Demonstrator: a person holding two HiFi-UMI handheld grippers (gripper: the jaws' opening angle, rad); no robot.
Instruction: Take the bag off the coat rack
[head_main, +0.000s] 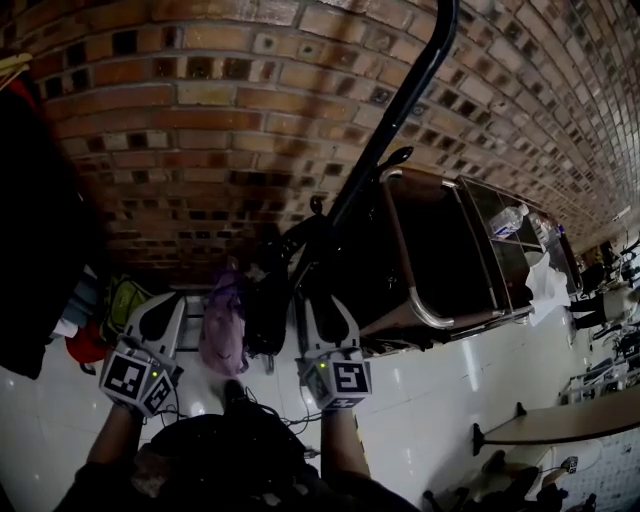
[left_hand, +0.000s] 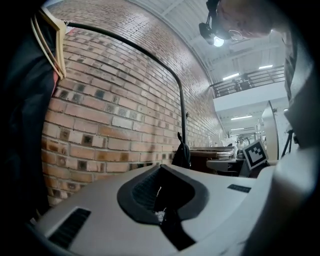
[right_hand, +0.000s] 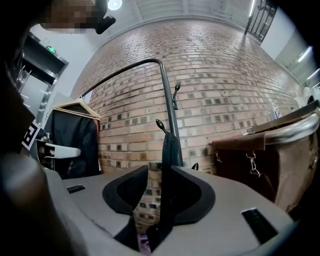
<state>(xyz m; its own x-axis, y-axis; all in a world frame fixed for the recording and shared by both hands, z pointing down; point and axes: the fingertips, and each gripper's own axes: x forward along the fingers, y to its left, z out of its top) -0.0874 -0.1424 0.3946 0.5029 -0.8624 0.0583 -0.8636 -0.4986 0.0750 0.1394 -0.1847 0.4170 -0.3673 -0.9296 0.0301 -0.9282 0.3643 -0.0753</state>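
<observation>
The black bag (left_hand: 181, 155) hangs from a hook on the coat rack (right_hand: 166, 95), just beyond my right tongs (right_hand: 160, 175). Its strap (right_hand: 170, 150) runs upright between them, but they stand apart and do not pinch it. My left tongs (left_hand: 160, 185) are closed, seemingly empty. Ungripped, the strap could slip free or snag the hook when lifted. A white tiled floor (head_main: 500, 370) lies below and a brick wall (head_main: 200, 150) behind.

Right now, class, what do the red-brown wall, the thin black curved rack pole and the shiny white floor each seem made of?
Red-brown wall: fired brick, matt and rough, with pale mortar lines between courses. Thin black curved rack pole: probably painted metal tube, smooth and evenly bent. Shiny white floor: likely glazed tile or polished stone, since it throws back bright streaks of light.
</observation>
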